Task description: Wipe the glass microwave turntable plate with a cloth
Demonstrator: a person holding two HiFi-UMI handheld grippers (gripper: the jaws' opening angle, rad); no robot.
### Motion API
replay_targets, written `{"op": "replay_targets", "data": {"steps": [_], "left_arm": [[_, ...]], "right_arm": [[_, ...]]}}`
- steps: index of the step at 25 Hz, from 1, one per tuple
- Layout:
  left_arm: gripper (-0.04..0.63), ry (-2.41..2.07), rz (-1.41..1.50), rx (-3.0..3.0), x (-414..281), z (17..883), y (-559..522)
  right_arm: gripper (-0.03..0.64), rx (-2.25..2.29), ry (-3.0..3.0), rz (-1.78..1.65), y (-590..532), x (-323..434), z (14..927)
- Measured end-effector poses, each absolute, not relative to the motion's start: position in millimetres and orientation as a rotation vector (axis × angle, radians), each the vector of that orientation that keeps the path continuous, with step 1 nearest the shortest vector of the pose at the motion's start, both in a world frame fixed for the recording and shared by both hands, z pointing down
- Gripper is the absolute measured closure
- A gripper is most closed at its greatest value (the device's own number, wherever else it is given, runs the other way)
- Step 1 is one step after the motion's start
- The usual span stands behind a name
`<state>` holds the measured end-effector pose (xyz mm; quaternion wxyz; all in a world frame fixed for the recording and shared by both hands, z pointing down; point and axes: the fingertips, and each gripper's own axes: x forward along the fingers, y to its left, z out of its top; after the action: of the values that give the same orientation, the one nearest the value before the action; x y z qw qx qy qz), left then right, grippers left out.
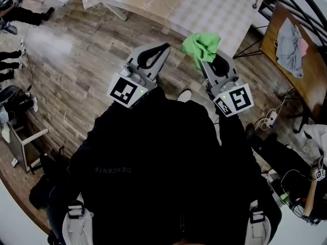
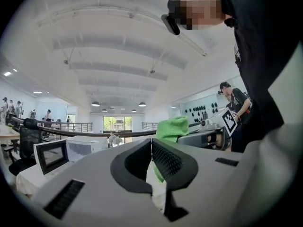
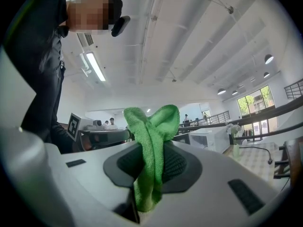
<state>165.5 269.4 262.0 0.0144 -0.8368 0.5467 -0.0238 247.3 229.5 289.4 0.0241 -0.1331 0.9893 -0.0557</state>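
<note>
Currently right tongs (image 3: 150, 148) clamped on green cloth (image 3: 152, 131); left tongs (image 2: 151, 144) closed, empty. We see no glass plate in any view. Bench (image 1: 204, 4) lies ahead, right tongs nearer.

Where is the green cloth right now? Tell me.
The green cloth is pinched in the right gripper, upper right of centre in the head view, held above the wooden floor beside the shut left gripper.
</note>
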Motion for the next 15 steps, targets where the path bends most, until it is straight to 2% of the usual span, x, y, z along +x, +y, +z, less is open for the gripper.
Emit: {"op": "replay_targets", "data": {"steps": [7,15], "left_arm": [[0.574,1.69,-0.048,-2.647,137,280,234],[0.574,1.602,-0.032,-2.714,55,286,148]], "right_arm": [[0.52,-0.479,3.09,-0.189,191,219,305],[0.52,-0.577,3.108,-0.189,118,140,311]]}}
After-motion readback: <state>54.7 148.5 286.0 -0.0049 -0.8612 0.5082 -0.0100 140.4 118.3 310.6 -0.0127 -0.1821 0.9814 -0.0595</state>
